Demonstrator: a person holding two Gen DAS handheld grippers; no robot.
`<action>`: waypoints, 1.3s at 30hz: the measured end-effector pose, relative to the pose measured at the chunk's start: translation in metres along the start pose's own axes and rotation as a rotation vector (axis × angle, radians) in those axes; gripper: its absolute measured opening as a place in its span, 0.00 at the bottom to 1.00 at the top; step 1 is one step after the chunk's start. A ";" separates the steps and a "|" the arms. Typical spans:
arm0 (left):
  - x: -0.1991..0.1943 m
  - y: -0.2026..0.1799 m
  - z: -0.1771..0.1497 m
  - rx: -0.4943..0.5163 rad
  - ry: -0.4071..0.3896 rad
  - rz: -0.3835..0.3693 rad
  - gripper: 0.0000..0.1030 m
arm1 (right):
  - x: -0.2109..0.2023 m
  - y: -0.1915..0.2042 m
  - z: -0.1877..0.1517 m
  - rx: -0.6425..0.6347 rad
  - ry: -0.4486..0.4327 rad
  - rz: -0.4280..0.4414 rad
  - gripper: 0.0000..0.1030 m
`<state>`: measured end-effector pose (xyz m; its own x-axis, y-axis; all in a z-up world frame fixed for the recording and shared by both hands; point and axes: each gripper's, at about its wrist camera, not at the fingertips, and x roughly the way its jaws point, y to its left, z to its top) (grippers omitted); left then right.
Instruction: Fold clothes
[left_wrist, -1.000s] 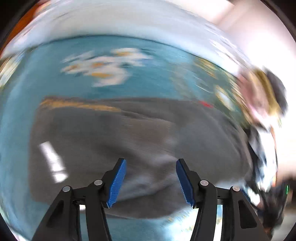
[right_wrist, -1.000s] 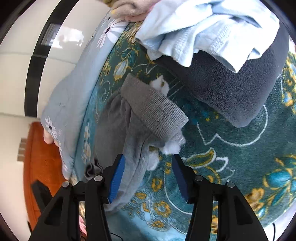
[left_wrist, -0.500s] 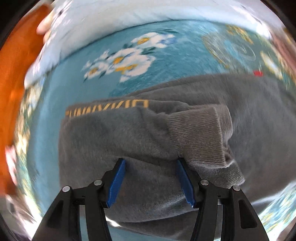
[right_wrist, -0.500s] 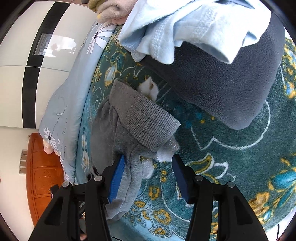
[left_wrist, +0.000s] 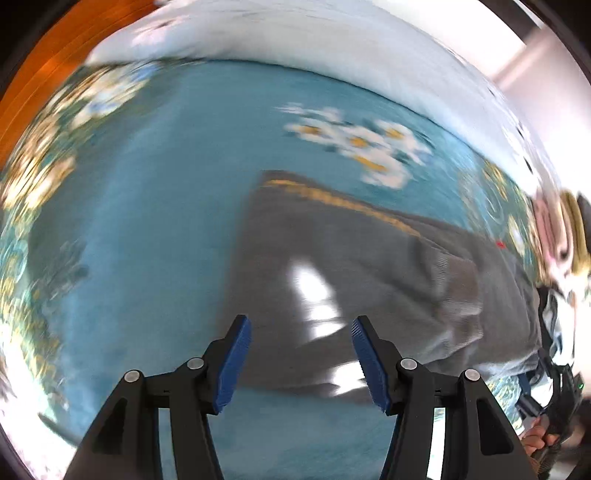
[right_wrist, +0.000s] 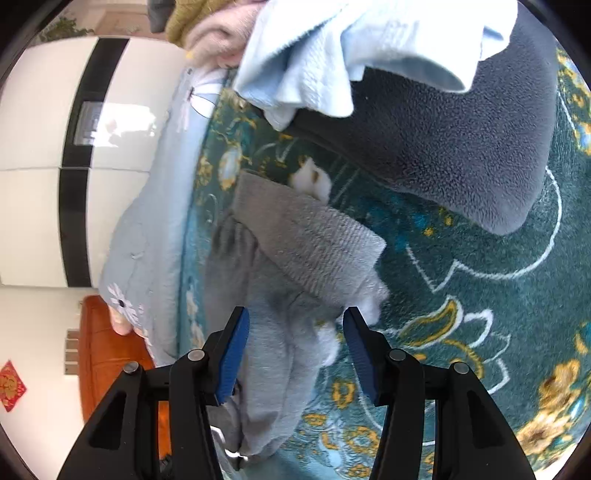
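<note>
grey sweatshirt lies spread on the teal floral blanket, its ribbed cuff doubled back over the body – so one sleeve looks folded in, judging by how it lies; the rest of the folding seems yet to do, and a pile waits beyond: a dark fleece garment with a pale blue fleece piece draped on it, and pink and mustard knits further back; the left gripper hovers over the sweatshirt's near edge, jaws apart, holding nothing; the right gripper hangs above the bunched sleeve, jaws likewise apart and empty; the sweatshirt is soft brushed cotton by the look, with a yellow printed strip along one edge – blurred, unreadable; the cuff is tight rib knit, the blanket plush and short-piled; a pale quilt edges the bed.
</note>
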<state>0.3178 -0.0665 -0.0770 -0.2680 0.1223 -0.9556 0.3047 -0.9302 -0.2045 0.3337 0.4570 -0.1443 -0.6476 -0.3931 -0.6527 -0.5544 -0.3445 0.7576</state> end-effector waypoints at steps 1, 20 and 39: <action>-0.006 0.016 -0.002 -0.032 -0.003 0.003 0.59 | 0.001 -0.002 0.001 0.018 -0.014 0.001 0.65; -0.011 0.137 -0.028 -0.214 0.052 -0.022 0.59 | 0.006 0.085 0.002 -0.160 -0.159 -0.115 0.22; -0.013 0.180 -0.044 -0.251 0.095 -0.076 0.59 | 0.145 0.238 -0.360 -1.414 0.280 -0.153 0.22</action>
<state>0.4166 -0.2206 -0.1111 -0.2156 0.2310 -0.9488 0.5073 -0.8037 -0.3109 0.2964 0.0113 -0.0608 -0.4174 -0.3693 -0.8303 0.4698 -0.8698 0.1507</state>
